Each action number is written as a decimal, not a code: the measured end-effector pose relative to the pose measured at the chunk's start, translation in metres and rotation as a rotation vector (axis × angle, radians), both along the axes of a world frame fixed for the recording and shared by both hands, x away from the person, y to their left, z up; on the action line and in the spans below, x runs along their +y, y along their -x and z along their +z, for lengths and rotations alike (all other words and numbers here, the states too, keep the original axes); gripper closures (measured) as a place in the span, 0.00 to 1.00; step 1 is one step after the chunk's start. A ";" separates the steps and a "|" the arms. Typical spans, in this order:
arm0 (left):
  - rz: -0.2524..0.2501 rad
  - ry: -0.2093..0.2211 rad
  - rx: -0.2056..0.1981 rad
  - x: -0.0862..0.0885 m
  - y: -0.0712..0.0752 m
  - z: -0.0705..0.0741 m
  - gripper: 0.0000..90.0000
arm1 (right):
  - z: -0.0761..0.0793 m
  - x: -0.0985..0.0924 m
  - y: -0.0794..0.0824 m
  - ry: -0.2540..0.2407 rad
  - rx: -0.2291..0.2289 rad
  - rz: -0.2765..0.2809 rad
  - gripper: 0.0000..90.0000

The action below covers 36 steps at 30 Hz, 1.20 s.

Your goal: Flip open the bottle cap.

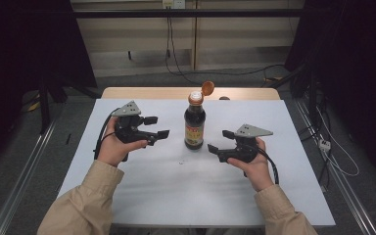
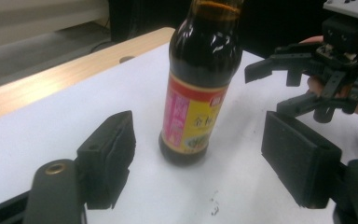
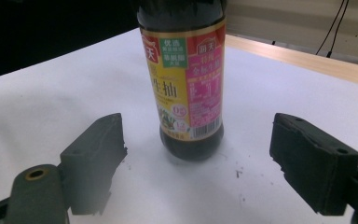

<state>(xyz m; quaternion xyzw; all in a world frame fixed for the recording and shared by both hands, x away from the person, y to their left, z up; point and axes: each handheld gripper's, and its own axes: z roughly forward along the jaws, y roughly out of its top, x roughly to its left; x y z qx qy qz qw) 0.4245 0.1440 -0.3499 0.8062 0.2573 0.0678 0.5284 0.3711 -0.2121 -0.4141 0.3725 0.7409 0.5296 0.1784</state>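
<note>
White table [image 1: 152,186]; open-capped bottle [image 1: 195,122] upright between two gaping tools.

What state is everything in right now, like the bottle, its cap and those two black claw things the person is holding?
Bottle: upright on the white table, dark liquid inside, touched by neither gripper.
Flip cap: open, tilted back on its hinge.
Left gripper: open, pointing at the bottle, holding nothing.
Right gripper: open, pointing at the bottle, holding nothing.
</note>
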 end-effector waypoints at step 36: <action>0.093 -0.031 0.045 0.053 0.041 -0.056 0.14 | -0.016 -0.054 0.059 -0.004 0.042 -0.044 0.18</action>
